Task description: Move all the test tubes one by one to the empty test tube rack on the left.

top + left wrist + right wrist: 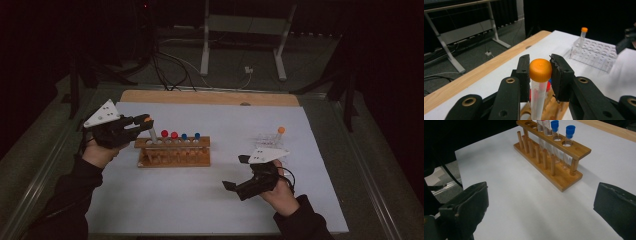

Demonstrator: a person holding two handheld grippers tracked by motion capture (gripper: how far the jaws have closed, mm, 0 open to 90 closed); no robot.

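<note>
Left gripper (540,71) pinches an orange-capped tube (539,97) just under its cap, one black jaw on each side of the clear body. In the high view this gripper (145,121) holds the tube (151,131) tilted above the left end of the wooden rack (175,155), the tube's lower end near the rack's top bar; whether it touches the bar I cannot tell. Standing in the rack's holes are two red-capped tubes (169,135) and, to their right, two blue-capped tubes (190,136). The rack sits on the white table sheet (220,200), left of centre.

Right gripper (237,172) hangs low over the sheet near the person's side, well apart from the wooden rack, its jaws spread wide with nothing between them; its own view shows bare sheet between the two pads and the rack beyond. Farther back on the right stands a clear plastic rack (267,140) carrying one orange-capped tube (280,131) upright at its far corner.
</note>
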